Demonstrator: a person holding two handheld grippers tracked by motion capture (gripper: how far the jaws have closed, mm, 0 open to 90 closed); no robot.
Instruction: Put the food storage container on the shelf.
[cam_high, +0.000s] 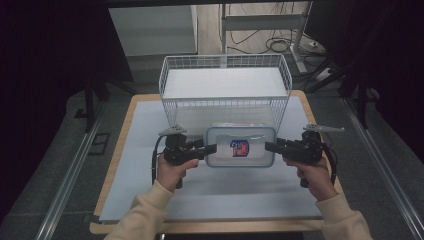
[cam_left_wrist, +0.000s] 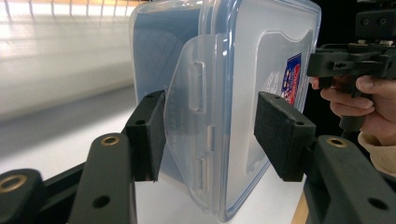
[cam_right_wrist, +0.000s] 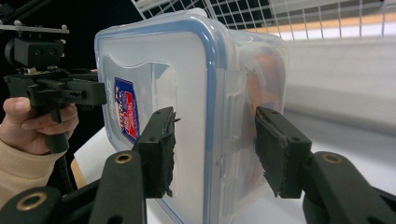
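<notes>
Carrying a lidded box between two grippers, basket just ahead

Holding a clear rectangular plastic food container with a blue-rimmed lid and a red-and-blue sticker by its two short ends; left gripper clamped on the left end, right gripper clamped on the right end; container level, in front of the white wire basket at the far side of the white-covered table, apparently raised off the surface, though hard to confirm from above.

Seen along the left gripper's jaws: one pad against the body side beside the translucent locking flap, the other against the lid face; grip sitting low on the box. Seen along the right gripper's jaws: same arrangement, one frayed pad on the lid face, the other pressed to the side latch.

Likely risks from here:
- slipping on smooth plastic, since each pad covers little of a slick surface;
- tilting or twisting if one hand rises faster than the other;
- prising a latch flap open where a pad bears on it;
- catching the basket's near rim if not lifted high enough before moving forward.
</notes>
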